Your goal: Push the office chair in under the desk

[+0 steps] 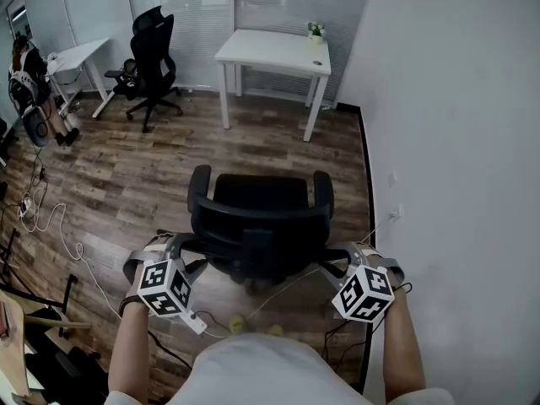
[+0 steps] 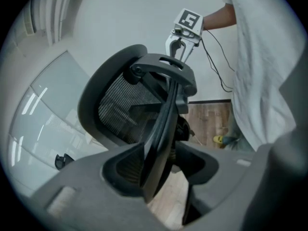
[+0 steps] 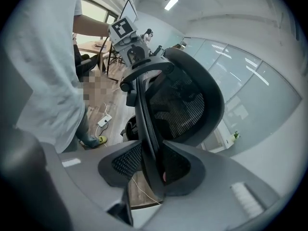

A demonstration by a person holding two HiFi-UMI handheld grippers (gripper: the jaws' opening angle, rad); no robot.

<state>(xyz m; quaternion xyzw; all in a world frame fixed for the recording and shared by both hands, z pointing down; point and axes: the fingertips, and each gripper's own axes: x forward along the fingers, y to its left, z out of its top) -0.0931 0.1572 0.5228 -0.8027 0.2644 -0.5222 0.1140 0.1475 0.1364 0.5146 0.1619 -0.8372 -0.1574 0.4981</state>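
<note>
A black mesh office chair stands on the wood floor with its back toward me, well short of the white desk at the far wall. My left gripper is at the left end of the chair's upper back frame, my right gripper at the right end. In the left gripper view, the thin back edge runs between the open jaws of the left gripper, with floor showing beside it. In the right gripper view, the edge likewise sits between the open jaws of the right gripper.
A small plant sits on the desk's right corner. A white wall runs close along the right. Cables trail over the floor at left. A second black chair, another white desk and a person are far left.
</note>
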